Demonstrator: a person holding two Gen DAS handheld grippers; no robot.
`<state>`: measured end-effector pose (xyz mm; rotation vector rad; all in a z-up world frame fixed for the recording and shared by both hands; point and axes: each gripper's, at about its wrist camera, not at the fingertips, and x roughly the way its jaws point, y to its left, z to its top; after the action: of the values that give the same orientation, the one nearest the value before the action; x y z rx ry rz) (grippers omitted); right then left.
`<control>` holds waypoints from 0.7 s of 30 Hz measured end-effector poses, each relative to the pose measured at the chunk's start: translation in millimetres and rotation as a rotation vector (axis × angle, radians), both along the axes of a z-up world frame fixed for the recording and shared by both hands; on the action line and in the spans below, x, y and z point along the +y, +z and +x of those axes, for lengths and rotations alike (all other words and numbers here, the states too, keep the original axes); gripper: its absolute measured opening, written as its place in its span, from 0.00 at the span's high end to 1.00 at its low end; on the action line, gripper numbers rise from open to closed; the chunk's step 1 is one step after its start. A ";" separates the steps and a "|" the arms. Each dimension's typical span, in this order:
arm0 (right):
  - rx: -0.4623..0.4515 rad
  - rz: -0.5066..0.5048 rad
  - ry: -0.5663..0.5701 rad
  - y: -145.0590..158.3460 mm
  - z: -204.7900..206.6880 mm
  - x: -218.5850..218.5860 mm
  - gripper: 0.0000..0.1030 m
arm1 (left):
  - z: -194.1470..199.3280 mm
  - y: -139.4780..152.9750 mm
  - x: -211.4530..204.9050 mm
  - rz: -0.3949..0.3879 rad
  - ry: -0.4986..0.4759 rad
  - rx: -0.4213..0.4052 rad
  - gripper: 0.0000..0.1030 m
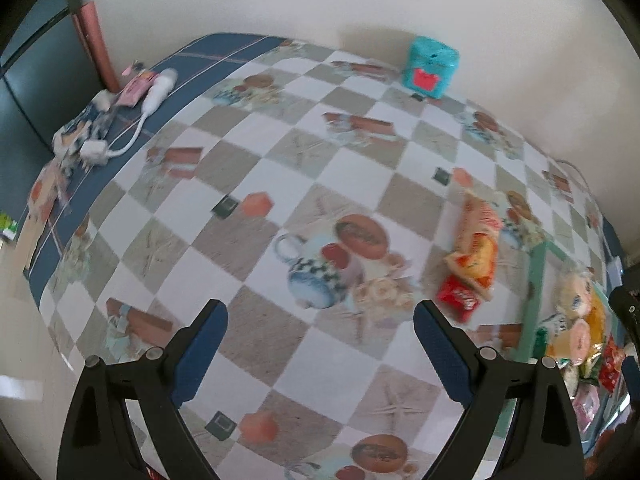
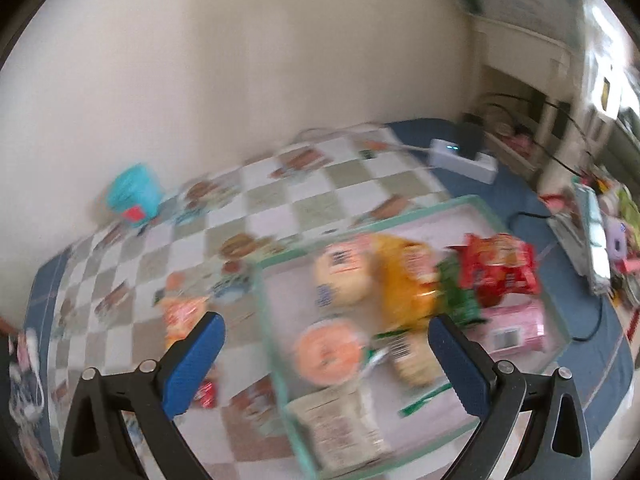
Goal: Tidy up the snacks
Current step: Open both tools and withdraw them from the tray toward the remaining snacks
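Observation:
My left gripper [image 1: 320, 320] stands open above the checkered tablecloth [image 1: 260, 152] with nothing between its blue pads. To its right lie an orange snack bag [image 1: 476, 248] and a small red packet [image 1: 458, 298] on the cloth. A clear green-rimmed bin [image 1: 538, 280] at the right edge holds several snacks. In the right wrist view, my right gripper [image 2: 326, 334] hangs open over that bin [image 2: 480, 204], above a round orange-lidded cup [image 2: 326, 350], a yellow bag [image 2: 404, 284], a red bag [image 2: 496, 272] and a pink pack [image 2: 516, 328]. The orange bag [image 2: 180, 312] and the red packet [image 2: 206, 394] lie left of the bin.
A teal box [image 1: 430, 66] stands by the wall at the back. White chargers and cables [image 1: 120, 136] lie on the blue cloth at far left. In the right wrist view a white device [image 2: 464, 160] and cluttered shelves [image 2: 592, 220] sit at the right.

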<state>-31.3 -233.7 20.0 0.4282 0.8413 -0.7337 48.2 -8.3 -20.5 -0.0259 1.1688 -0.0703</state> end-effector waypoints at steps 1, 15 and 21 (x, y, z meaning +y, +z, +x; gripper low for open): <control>0.002 -0.011 0.024 -0.8 3.7 9.2 0.00 | 1.3 -1.6 2.4 0.004 0.007 0.003 0.08; 0.038 -0.026 0.157 -23.9 25.8 48.4 0.00 | 17.0 -14.2 26.1 0.035 0.099 0.020 0.08; 0.041 -0.038 0.206 -29.2 33.6 60.1 0.00 | 25.3 -18.9 31.5 0.028 0.128 0.038 0.08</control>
<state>2.3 -173.6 -9.2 0.2883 0.8945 -0.5684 73.5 23.2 -39.4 -0.0770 1.2029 0.0598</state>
